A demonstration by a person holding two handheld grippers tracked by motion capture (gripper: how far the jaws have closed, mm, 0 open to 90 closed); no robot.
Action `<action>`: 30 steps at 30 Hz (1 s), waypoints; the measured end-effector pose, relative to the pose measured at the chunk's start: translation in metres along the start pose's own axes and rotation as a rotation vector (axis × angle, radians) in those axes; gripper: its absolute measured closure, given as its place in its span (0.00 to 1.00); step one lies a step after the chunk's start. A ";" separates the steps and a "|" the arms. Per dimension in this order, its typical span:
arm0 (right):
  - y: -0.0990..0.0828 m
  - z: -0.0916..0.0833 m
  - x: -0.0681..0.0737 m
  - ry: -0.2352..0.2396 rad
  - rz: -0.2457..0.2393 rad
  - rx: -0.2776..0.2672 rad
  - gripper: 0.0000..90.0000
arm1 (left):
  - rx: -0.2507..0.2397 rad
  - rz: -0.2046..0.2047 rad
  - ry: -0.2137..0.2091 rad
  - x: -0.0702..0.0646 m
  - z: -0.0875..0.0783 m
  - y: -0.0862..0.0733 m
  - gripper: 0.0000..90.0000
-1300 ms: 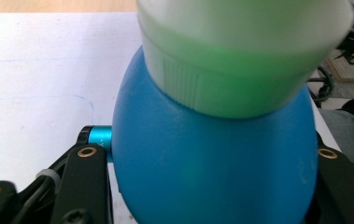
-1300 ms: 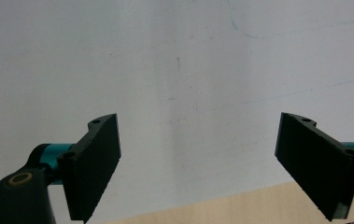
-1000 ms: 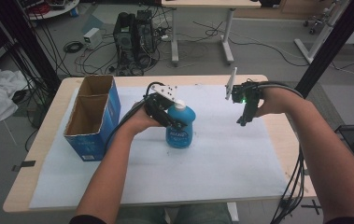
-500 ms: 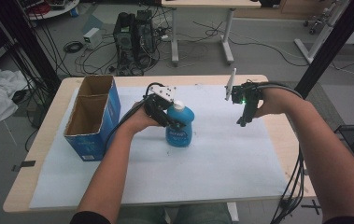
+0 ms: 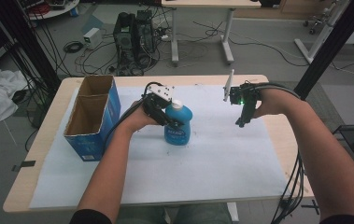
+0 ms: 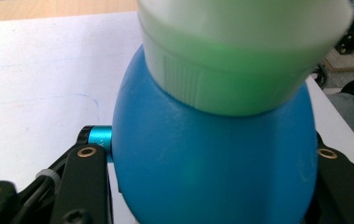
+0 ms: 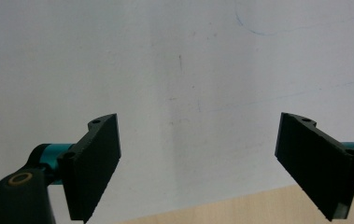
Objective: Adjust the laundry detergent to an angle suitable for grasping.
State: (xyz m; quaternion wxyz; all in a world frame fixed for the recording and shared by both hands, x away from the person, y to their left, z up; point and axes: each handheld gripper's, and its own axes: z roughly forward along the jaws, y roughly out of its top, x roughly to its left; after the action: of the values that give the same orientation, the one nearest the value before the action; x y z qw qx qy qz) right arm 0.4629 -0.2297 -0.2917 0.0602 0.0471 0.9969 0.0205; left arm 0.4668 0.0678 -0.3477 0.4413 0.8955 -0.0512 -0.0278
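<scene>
Taking the blue bottle (image 5: 178, 125) as my reference, I note first, well to its left, an open cardboard box (image 5: 92, 116) standing on the white sheet (image 5: 202, 168) that covers the table (image 5: 48, 126); both of its compartments look empty from the high view. The left gripper (image 5: 165, 119) comes at the bottle from the left, and I read it as clamped on the bottle's rounded blue body just below the pale cap (image 5: 176, 104): in the left gripper view the blue body (image 6: 212, 158) sits between the two black jaws, pressed against each side. The bottle stands upright on the sheet, near the middle of the table, apart from the box. Well to the right of the bottle, the right gripper (image 5: 241, 122) points down over bare sheet, with nothing between its jaws, which stand wide apart in the right gripper view (image 7: 198, 168). My judgement on progress: the grasp is secured, but the bottle is not yet lifted or moved; carrying it to the box, if that is the destination, and releasing it there remain outstanding.
</scene>
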 end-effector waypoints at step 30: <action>-0.001 -0.004 0.004 -0.008 0.007 -0.009 0.15 | -0.033 -0.101 -0.007 0.000 -0.005 -0.001 0.33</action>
State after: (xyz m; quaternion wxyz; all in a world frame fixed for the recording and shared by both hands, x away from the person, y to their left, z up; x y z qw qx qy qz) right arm 0.4582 -0.2303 -0.2886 0.0642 0.0505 0.9963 0.0251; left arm 0.4674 0.0723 -0.3451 0.4536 0.8895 -0.0070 -0.0540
